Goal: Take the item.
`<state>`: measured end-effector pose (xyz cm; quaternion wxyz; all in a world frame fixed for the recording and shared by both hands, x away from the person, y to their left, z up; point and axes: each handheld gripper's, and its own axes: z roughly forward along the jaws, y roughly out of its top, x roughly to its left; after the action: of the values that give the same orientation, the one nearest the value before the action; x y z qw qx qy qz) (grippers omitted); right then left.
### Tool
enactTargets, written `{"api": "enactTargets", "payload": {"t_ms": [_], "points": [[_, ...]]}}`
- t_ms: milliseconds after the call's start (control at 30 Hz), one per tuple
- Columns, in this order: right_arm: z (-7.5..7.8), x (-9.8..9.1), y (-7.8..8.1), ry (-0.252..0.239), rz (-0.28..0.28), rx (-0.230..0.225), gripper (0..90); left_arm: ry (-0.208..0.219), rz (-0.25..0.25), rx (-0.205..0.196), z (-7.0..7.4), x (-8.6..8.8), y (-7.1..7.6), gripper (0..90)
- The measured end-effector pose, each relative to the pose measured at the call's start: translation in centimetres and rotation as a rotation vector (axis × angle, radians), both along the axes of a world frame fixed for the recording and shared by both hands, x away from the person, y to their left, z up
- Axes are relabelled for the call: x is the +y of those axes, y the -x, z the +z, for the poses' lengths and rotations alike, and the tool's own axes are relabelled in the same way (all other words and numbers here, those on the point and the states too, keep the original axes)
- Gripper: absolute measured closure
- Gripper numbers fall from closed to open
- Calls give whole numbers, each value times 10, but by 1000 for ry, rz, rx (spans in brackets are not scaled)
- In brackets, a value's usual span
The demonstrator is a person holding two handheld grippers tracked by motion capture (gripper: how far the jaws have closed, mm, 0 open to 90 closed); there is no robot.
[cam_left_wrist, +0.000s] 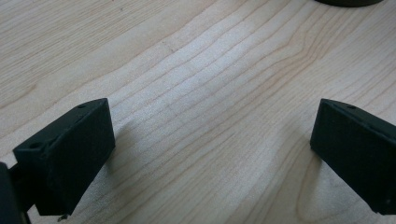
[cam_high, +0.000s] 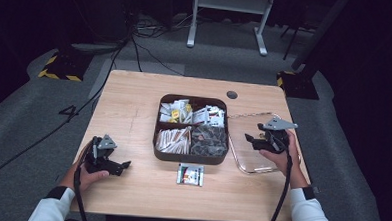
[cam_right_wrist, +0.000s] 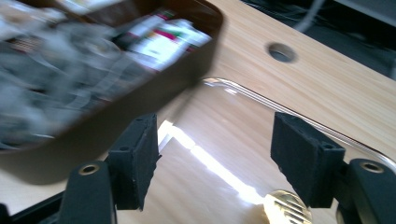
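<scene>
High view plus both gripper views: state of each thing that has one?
compartment box: open, no lid on, all four sections filled with packets
clear lid: off the box, lying flat on the table to its right
loose packet: flat on the table in front of the box
left gripper: open, nothing between the jaws, low over bare wood
right gripper: open, nothing held, over the clear lid

free: bare table [cam_left_wrist: 201, 93] lying open between and ahead of the left gripper [cam_high: 124, 165] | right gripper [cam_high: 249, 139] hovering over the clear lid [cam_high: 242, 157], nothing sitting between its spread jaws | obstacle: brown tray [cam_high: 189, 158] wall standing just ahead of the right gripper | packet [cam_high: 190, 174] lying well ahead of the left gripper
</scene>
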<state>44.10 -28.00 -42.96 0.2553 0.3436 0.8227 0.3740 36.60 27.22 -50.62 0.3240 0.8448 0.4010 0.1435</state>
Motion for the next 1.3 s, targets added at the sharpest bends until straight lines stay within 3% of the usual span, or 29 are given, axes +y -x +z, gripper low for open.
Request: {"api": "enactTargets", "payload": {"t_ms": [267,767,933,1100,1233,1300], "points": [[-22,-27,-22,-20,-102,75,353,0,1,0,0,0,0,1],[-51,-50,-38,-26,-186,179,413,0,1,0,0,0,0,2],[-56,-52,-40,-56,-191,199,457,-1,1,-1,0,0,0,2],[-61,-52,-41,-53,-187,217,471,0,1,0,0,0,0,2],[-60,-52,-41,-56,-152,214,585,0,1,0,0,0,0,2],[-60,-51,-41,-44,-150,211,585,0,1,0,0,0,0,1]]}}
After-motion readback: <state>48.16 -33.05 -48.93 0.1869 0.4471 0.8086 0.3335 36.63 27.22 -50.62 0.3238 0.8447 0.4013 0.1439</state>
